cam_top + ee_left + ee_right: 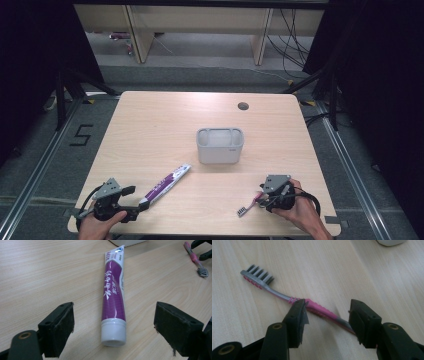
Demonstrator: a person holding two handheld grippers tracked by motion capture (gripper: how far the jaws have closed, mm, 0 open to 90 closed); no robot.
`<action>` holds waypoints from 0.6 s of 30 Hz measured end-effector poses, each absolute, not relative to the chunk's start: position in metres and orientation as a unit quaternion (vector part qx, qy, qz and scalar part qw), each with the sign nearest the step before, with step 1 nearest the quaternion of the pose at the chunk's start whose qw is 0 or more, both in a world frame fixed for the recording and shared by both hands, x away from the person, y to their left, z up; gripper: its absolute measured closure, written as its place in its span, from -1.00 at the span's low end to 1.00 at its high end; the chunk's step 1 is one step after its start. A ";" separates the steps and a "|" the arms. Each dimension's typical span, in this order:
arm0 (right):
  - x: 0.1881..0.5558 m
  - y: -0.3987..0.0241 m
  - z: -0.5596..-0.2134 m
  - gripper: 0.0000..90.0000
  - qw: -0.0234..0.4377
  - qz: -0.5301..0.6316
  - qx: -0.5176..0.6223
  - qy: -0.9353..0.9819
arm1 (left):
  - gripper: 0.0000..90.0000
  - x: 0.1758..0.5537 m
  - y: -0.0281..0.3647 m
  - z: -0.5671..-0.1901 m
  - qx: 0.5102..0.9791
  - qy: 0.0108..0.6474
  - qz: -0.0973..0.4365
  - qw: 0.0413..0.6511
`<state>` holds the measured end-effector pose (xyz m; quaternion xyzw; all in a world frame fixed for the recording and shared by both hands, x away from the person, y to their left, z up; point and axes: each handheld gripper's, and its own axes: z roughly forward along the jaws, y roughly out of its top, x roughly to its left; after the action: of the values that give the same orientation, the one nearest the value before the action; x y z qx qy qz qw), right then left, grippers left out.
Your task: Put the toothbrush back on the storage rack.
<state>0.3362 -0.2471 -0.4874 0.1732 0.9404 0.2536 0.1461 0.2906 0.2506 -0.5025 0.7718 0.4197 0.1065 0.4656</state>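
Wooden table [150,130], toothbrush [312,306] between spread right tongs [328,315], untouched

A black "5" [81,135] was marked on the floor at nine o'clock from the worktop [150,120]. The purple toothpaste tube [113,295] bore white lettering, too unclear to read.

Light wooden table [150,130] w/ round cable hole: grey plastic caddy [220,145] centre, purple toothpaste tube [165,183] front-left, pink-grey toothbrush [248,205] front-right.
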 end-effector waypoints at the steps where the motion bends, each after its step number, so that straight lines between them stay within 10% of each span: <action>1: 0.336 -0.246 -0.488 0.08 0.141 0.252 0.174 0.941 | -0.64 0.291 0.251 -0.503 0.772 0.419 0.106 0.465; 18: 0.342 -0.240 -0.487 0.23 0.117 0.231 0.157 0.953 | -0.64 0.291 0.251 -0.503 0.772 0.420 0.107 0.466</action>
<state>0.3415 -0.2400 -0.4869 0.1571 0.9529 0.2313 0.1170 0.2908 0.2511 -0.5025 0.7718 0.4197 0.1067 0.4656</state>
